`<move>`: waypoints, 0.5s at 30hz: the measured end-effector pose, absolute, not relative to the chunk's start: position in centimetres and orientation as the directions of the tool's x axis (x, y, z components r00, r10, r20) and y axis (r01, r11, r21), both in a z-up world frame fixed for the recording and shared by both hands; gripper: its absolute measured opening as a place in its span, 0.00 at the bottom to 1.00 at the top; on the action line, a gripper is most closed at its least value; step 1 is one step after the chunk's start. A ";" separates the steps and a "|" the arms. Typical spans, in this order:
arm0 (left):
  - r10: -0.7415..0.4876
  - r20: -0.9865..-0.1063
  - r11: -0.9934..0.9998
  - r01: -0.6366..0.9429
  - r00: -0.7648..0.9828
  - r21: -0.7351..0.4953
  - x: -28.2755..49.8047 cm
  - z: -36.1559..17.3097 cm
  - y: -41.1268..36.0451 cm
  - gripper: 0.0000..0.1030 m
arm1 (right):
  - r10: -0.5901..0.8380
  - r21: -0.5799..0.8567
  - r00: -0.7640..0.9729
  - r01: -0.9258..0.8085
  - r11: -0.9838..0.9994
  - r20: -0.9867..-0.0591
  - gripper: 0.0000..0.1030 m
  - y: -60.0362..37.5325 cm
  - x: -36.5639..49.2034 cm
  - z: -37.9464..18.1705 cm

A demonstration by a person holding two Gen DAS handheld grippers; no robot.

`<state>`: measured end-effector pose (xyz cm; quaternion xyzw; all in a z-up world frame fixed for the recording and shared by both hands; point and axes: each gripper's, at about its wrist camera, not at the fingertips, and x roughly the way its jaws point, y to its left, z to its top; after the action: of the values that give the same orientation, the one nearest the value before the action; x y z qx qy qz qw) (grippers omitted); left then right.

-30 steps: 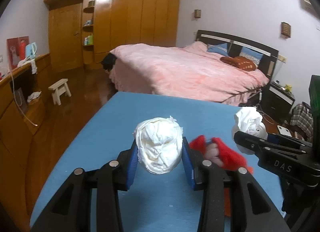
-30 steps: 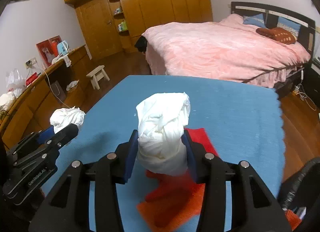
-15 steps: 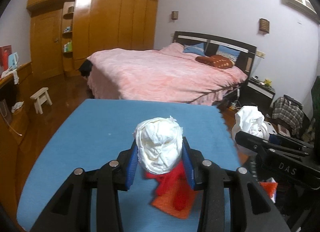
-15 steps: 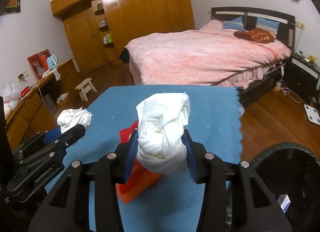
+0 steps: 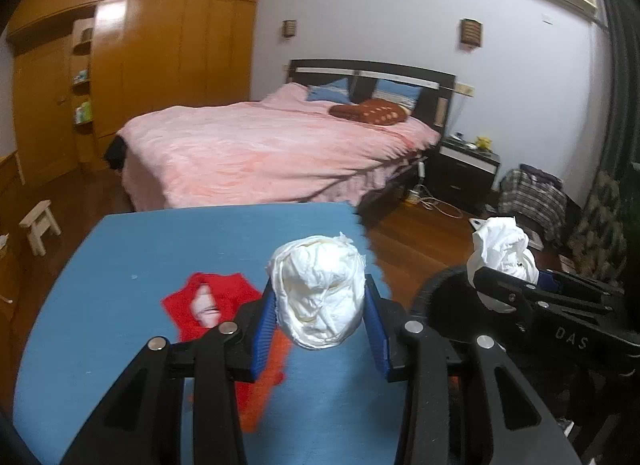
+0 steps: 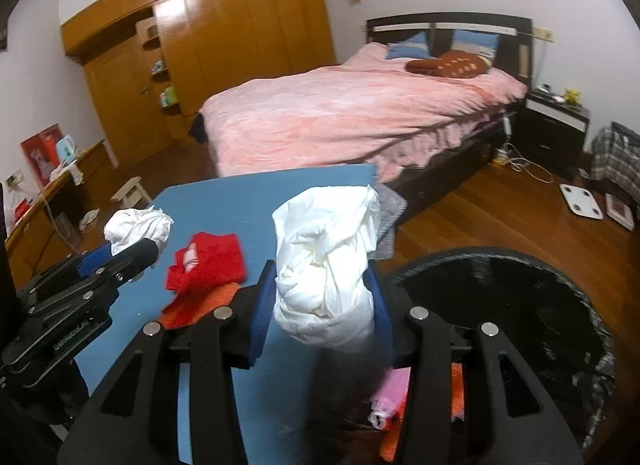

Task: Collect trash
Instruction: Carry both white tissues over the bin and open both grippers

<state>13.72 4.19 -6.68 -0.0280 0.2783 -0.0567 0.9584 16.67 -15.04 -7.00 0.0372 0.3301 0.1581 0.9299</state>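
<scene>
Left gripper (image 5: 320,319) clamped on crumpled white paper wad (image 5: 320,291), carried above blue table (image 5: 180,241), short of table's right edge

Right gripper (image 6: 322,307) clamped on second white wad (image 6: 328,265), past table edge, near rim of black trash bin (image 6: 520,305)

Red wrapper (image 6: 208,261) and orange scrap lying on table, not yet collected

Risks, judged: wads loose and springy, held only by pad squeeze, could slip in transit. Left wad not over bin, early release would drop it on table or wood floor. Grippers near each other, side by side, clash possible at bin mouth. Bin liner contents partly hidden
</scene>
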 end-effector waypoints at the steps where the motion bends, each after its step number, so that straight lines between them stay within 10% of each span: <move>1: -0.132 -0.530 0.991 0.103 0.838 -0.084 13.8 -6.6 3.5 0.39 | 0.311 0.172 0.736 -0.260 0.950 -0.602 0.41 -15.7 16.5 -7.0; 15: -0.293 -0.535 0.952 0.292 0.792 -0.090 14.7 -7.3 -6.1 0.39 | 0.155 0.149 0.779 -0.080 0.986 -0.608 0.42 -25.8 14.0 -8.1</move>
<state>14.71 -6.05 -7.33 -0.0013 0.2826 -0.1545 0.9467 14.03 -25.83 -8.15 0.0574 0.3267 0.0622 0.9413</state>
